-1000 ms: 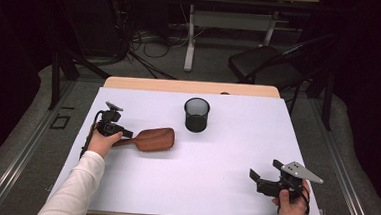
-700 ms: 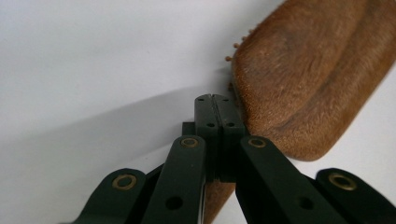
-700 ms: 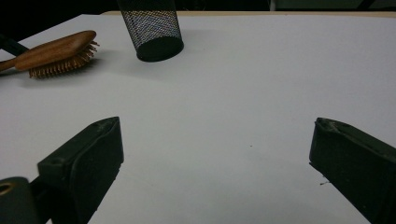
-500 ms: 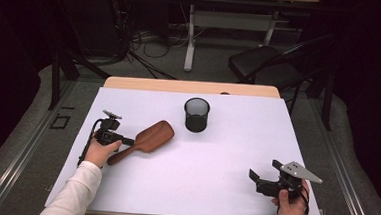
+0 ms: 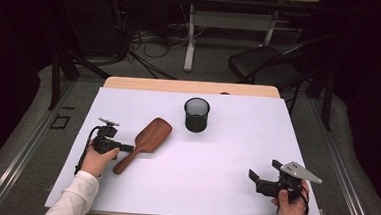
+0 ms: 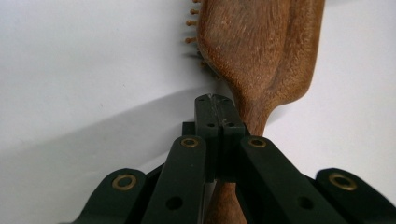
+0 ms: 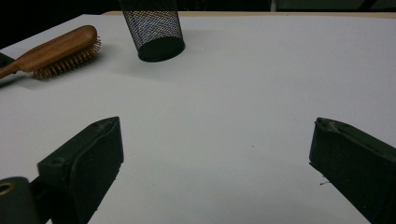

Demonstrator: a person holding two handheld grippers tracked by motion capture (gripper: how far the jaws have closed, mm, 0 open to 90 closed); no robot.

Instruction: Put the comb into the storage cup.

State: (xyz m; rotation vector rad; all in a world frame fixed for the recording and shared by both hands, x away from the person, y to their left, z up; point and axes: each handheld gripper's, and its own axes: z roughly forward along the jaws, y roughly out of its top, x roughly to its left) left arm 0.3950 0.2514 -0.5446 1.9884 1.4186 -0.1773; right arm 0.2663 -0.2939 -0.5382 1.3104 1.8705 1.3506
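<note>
The left gripper [image 5: 126, 147] has its fingers clamped on the handle of the wooden hairbrush [image 5: 148, 140], which lies bristles-down on the desk [image 5: 234, 175], angled towards the mesh cup [image 5: 196, 115]. The right gripper [image 5: 253, 177] waits near the front edge, fingers wide apart. This looks like the carrying step; next the brush probably needs lifting and standing in the cup.

The brush [image 5: 146, 143] is reddish-brown wood with streaky grain and tan bristle pins. The cup [image 5: 196, 114] is black mesh. The table [image 5: 235, 165] is plain pale lavender-white; both grippers' jaws are matt black.
</note>
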